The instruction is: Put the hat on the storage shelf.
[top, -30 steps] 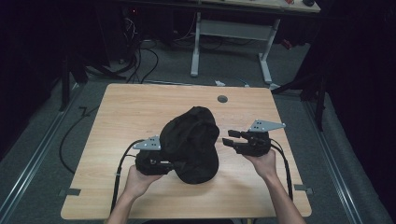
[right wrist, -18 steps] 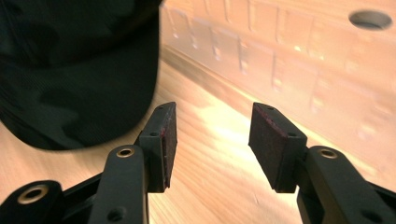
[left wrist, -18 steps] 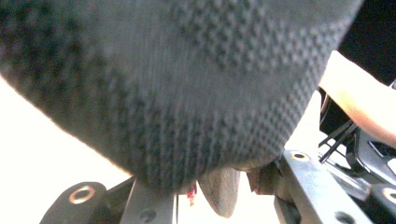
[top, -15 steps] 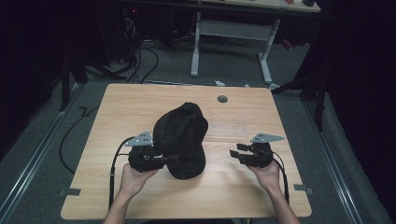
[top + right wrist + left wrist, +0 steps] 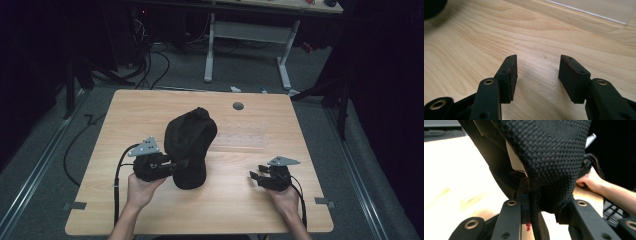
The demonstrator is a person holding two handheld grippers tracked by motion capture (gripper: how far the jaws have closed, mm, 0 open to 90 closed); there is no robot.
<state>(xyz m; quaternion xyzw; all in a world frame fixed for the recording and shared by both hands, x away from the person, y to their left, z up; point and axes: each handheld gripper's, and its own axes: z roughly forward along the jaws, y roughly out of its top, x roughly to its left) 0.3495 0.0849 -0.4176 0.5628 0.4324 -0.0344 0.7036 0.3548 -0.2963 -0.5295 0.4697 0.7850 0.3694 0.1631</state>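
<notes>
A black fabric cap [image 5: 190, 142] stands raised off the wooden table [image 5: 250, 215], left of its middle. My left gripper [image 5: 182, 164] is shut on the cap's lower edge. In the left gripper view the woven cap [image 5: 549, 152] hangs right over the left gripper [image 5: 546, 203], its edge pinched between the jaws. My right gripper [image 5: 254, 176] sits low over the table at the front right, apart from the cap. In the right gripper view the right gripper [image 5: 537, 70] is open, its jaws have just been opening, and only bare wood [image 5: 474, 37] lies between them.
A small grey round cover [image 5: 238, 106] is set in the table's far side. A clear flat sheet [image 5: 240, 139] lies past the cap on the right. Cables [image 5: 120, 170] trail from both grippers. Behind the table stands a white desk frame [image 5: 210, 50] on a floor with cords.
The right gripper has come away from the cap's right side and sunk to the table's front right. The left gripper has drawn the cap a little leftward and stood it more upright.
</notes>
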